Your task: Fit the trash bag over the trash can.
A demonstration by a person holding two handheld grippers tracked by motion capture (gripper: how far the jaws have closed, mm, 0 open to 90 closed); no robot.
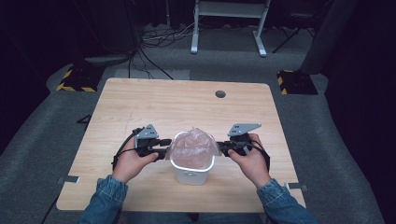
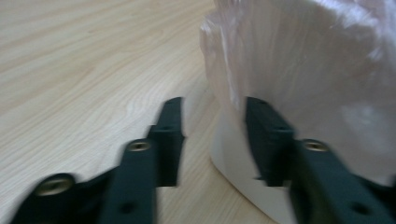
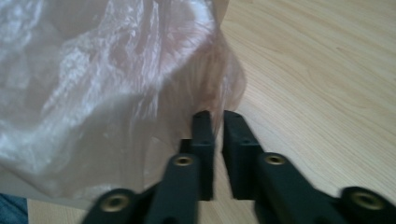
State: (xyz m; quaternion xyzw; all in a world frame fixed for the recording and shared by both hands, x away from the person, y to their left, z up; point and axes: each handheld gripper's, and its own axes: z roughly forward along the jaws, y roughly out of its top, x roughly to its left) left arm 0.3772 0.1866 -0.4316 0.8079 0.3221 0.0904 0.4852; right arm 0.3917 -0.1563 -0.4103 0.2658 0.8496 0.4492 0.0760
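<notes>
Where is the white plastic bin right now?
In the high view, the white plastic bin lined with a pinkish translucent bag stands on the table's near middle, between both grippers.

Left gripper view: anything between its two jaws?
Only bare wooden table. The left gripper is open beside the white bin, with the pink plastic bag against its right-hand jaw.

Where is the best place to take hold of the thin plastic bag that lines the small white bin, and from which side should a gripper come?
Probably the loose film of the plastic bag that stands up above the rim of the white bin. It is thin and crumpled, so jaws can pinch a fold. Come level from the sides, as the left gripper and right gripper already do.
</notes>
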